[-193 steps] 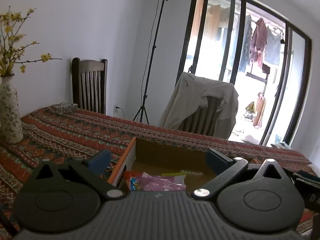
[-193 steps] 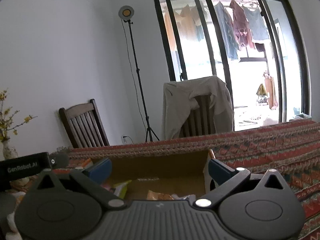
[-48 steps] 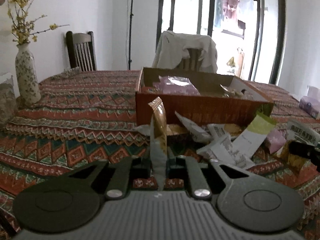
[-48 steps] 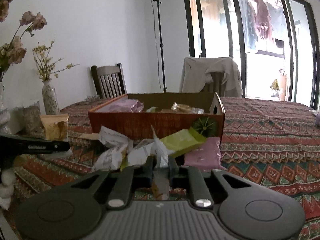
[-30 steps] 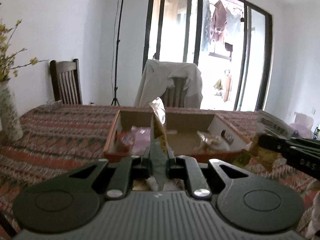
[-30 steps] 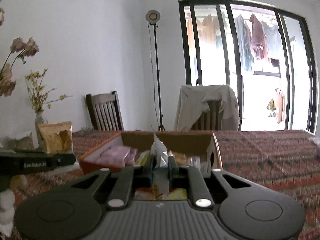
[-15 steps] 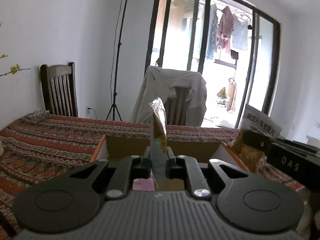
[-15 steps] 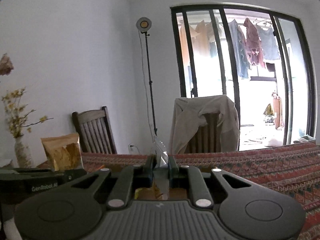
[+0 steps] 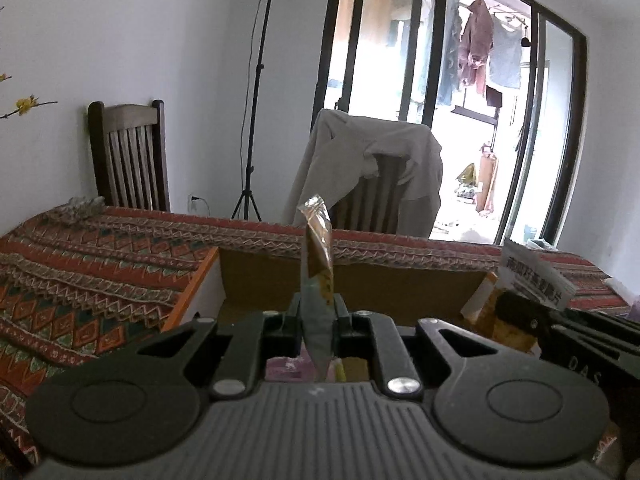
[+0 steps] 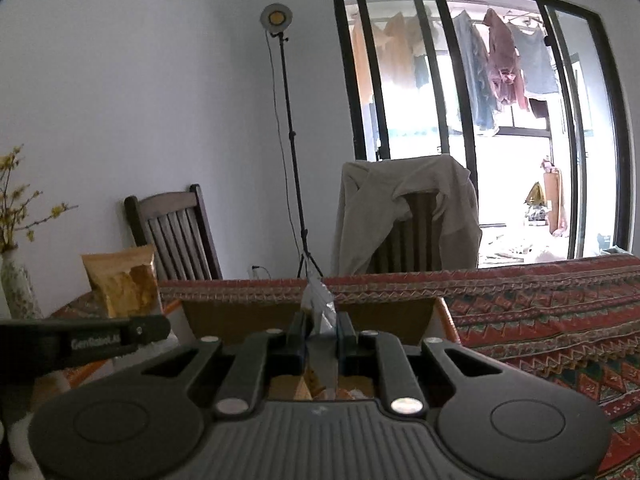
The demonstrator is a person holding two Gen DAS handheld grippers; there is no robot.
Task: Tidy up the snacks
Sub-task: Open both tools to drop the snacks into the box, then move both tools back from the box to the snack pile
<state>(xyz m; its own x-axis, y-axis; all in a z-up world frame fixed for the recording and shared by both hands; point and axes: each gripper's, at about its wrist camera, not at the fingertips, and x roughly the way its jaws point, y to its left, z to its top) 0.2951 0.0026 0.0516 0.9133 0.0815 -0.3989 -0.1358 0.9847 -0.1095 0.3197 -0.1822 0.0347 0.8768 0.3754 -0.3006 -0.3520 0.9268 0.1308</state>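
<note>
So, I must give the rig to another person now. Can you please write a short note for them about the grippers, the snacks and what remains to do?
Left gripper: shut on a brown snack packet, held upright above the cardboard box.
Right gripper: shut on a white printed snack packet, also above the box.
The box stands on the patterned tablecloth; a pink packet already lies inside.
Done: both packets picked up and carried over the box.
Left: lower and release each packet into the box. Whether more snacks wait on the table cannot be seen in these views.
</note>
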